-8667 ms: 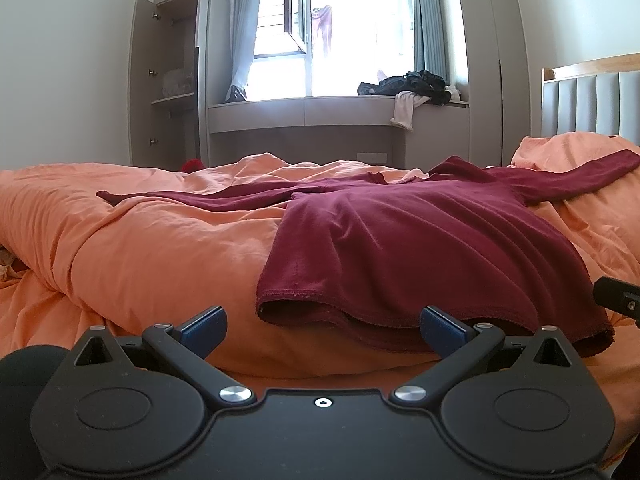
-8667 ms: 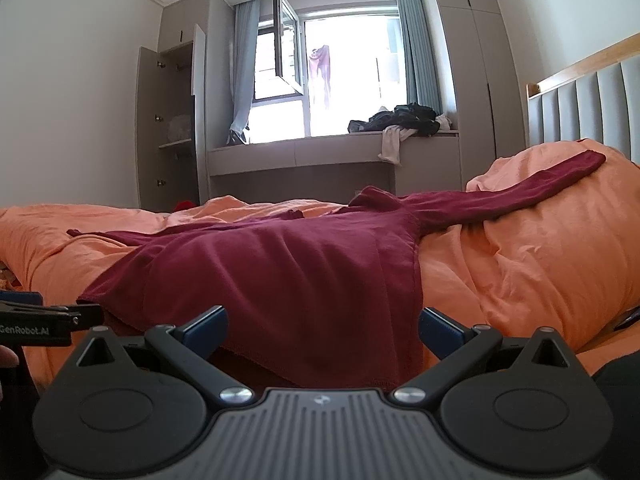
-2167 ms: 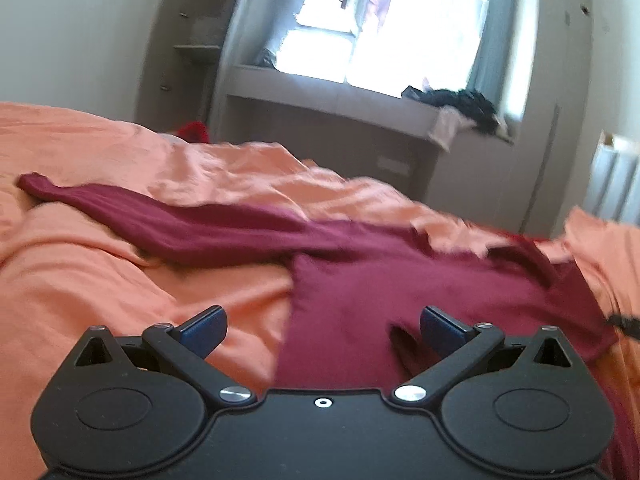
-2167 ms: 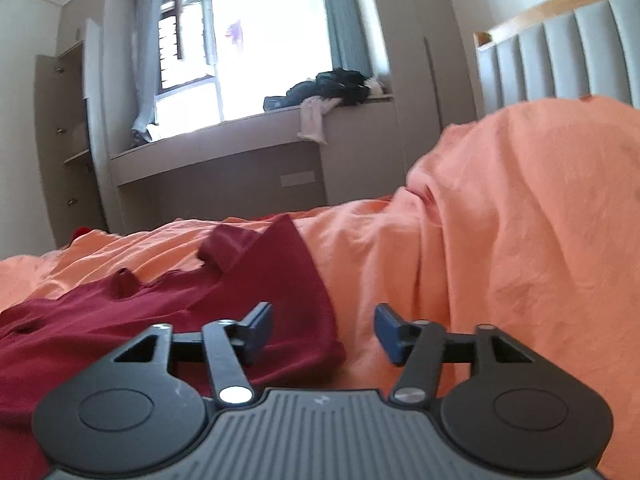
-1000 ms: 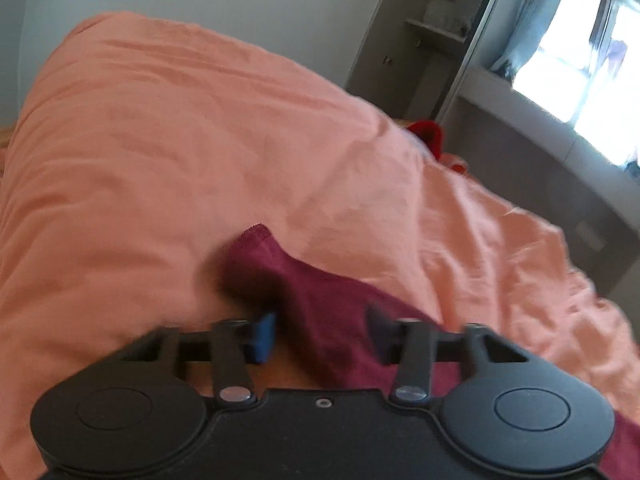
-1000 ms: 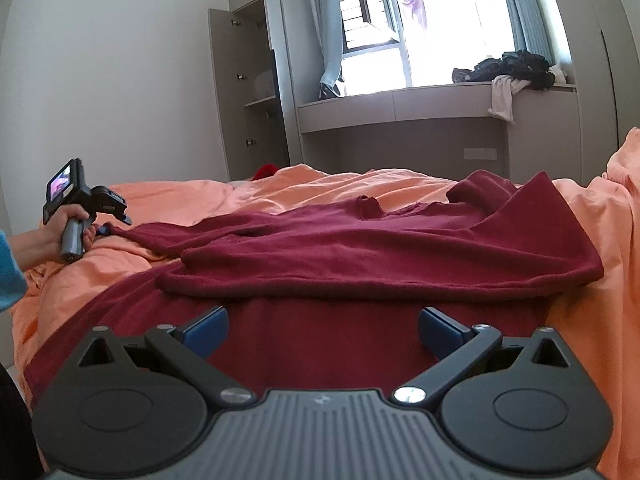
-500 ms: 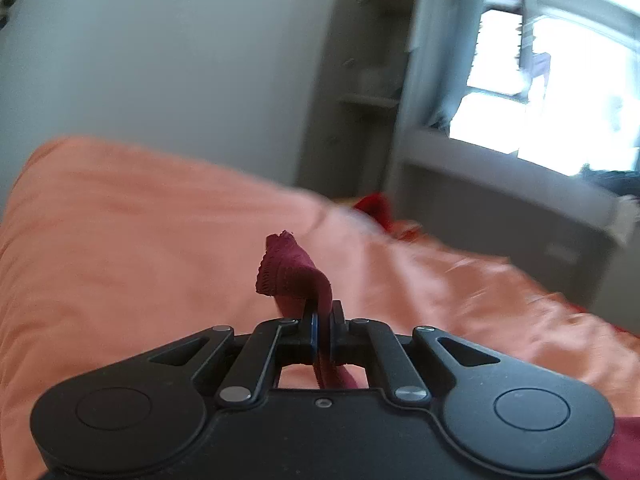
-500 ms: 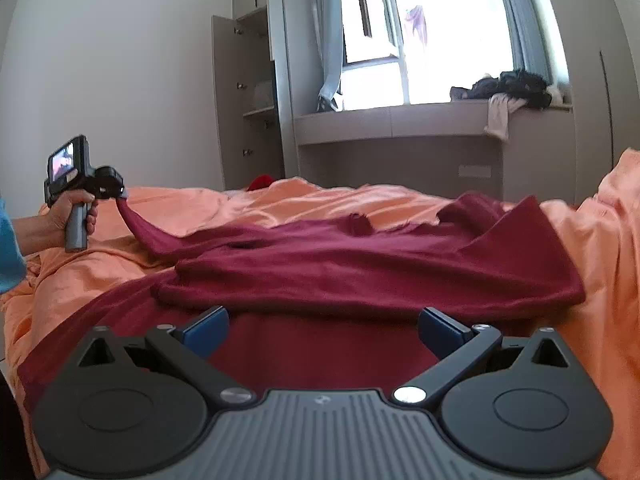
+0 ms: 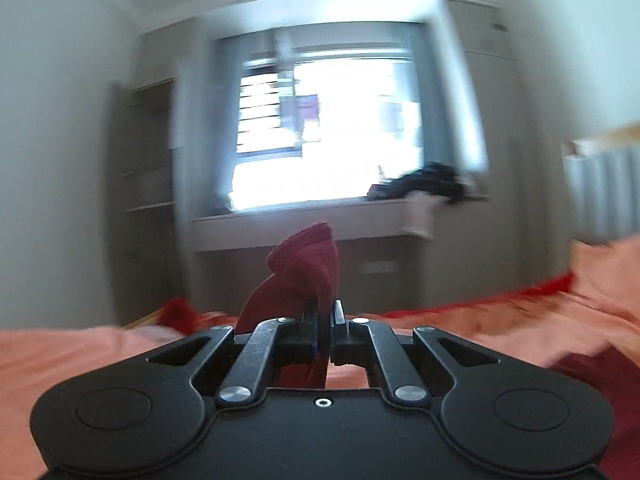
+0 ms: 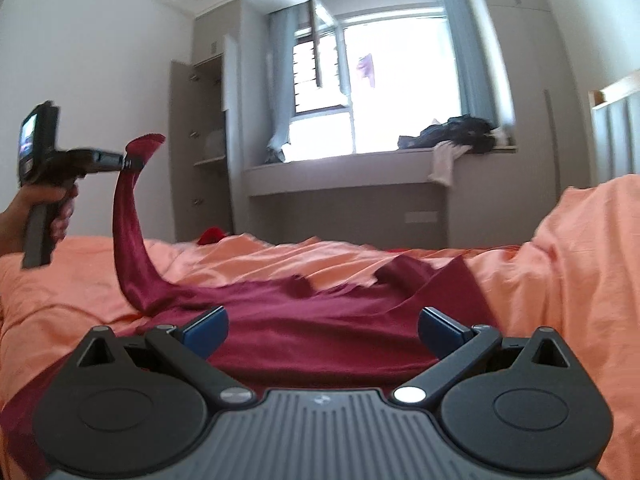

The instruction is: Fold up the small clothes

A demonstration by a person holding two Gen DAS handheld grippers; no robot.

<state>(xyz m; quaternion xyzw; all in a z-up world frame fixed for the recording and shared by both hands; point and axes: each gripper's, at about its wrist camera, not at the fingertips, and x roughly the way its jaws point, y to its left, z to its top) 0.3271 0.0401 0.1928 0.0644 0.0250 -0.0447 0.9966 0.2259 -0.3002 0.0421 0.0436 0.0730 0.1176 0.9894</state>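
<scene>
Gripping the cuff end of a sleeve (image 9: pixel 308 276), the left gripper (image 9: pixel 323 320) had its jaws clamped together on the fabric, the cuff poking up just above the fingertips at frame centre in the left wrist view. We noted heavy blur across that whole view. In the right wrist view we saw the same gripper (image 10: pixel 127 163) at the left edge of the frame, held level by a hand (image 10: pixel 48 208) wrapped round its handle, with the sleeve (image 10: pixel 130 240) hanging from it in a long curve down to the bed. The right gripper (image 10: pixel 322 330) stood released, its blue pads (image 10: pixel 206 328) wide apart and nothing between them, low over the dark red garment (image 10: pixel 320 332). That garment lay spread across the lower middle of the frame on the orange bedding (image 10: pixel 560 280), its right side already folded inward. Beyond the bed, at frame centre, we recorded a bright window (image 10: pixel 400 92) over a grey bench (image 10: pixel 348 168), with a pile of dark clothes (image 10: pixel 456 130) on the bench toward the right. An open cupboard (image 10: pixel 196 140) stood at the left of the bench. A padded headboard (image 10: pixel 616 136) showed at the right edge.
</scene>
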